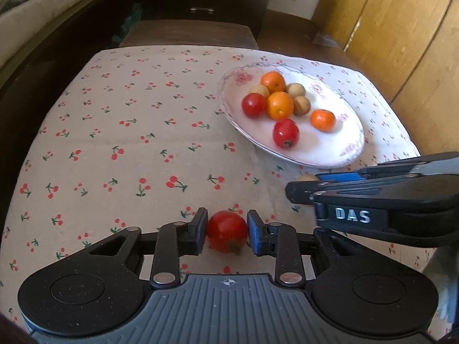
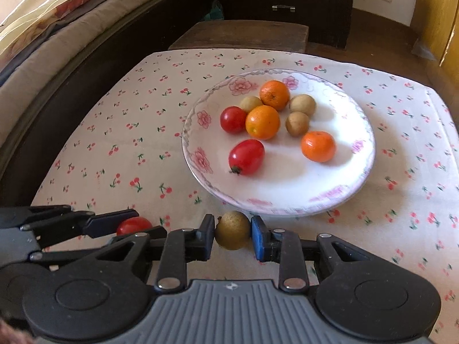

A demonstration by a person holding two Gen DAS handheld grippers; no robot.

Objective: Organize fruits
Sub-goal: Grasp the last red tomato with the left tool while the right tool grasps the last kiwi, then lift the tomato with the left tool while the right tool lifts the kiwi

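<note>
L hand-held gripper [image 1: 227, 230] pinches red tomato [image 1: 226, 231]; R hand-held gripper [image 2: 233, 232] pinches brown longan [image 2: 232, 230], just beside plate [image 2: 364, 169].

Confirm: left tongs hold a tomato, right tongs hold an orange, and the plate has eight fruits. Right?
One slip: the right tongs hold a small brown fruit, not an orange, as the right wrist view shows. The left tongs do hold a tomato, and the plate has eight fruits.

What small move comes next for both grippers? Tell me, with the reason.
Probably lift both and carry them over the plate. The left gripper is shut on a red tomato, the right gripper on a brown fruit, both near the cloth.
</note>
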